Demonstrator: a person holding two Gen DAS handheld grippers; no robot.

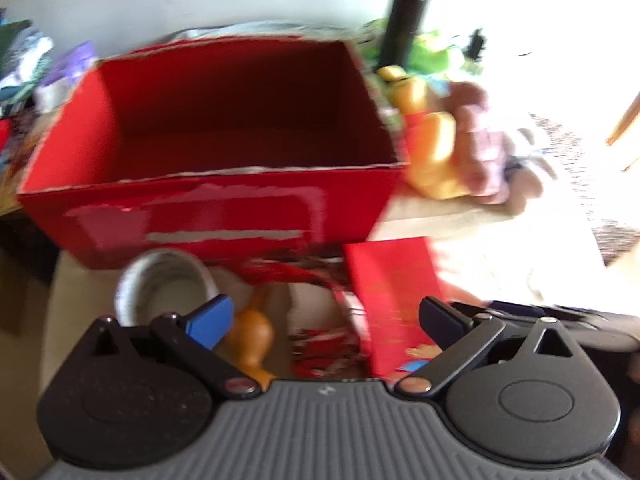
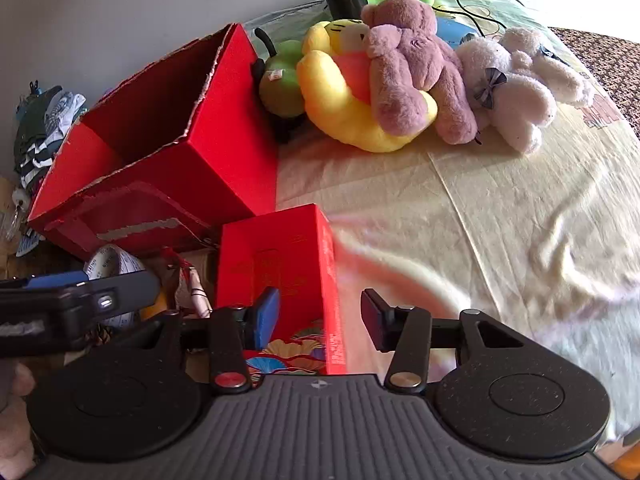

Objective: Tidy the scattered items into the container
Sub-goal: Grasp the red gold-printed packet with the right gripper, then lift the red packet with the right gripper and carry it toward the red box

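The big red box [image 2: 160, 128] stood empty on the bed, its top open. In front of it lay a small red packet [image 2: 280, 276], a tape roll [image 1: 164, 284] and a wooden gourd [image 1: 250, 332]. The right tool [image 2: 320, 316] hung spread over the packet, gripping nothing; the left tool [image 1: 324, 316] gaped above the gourd. Picking up seemed underway; next, I reckoned, a tool had to drop and pinch.
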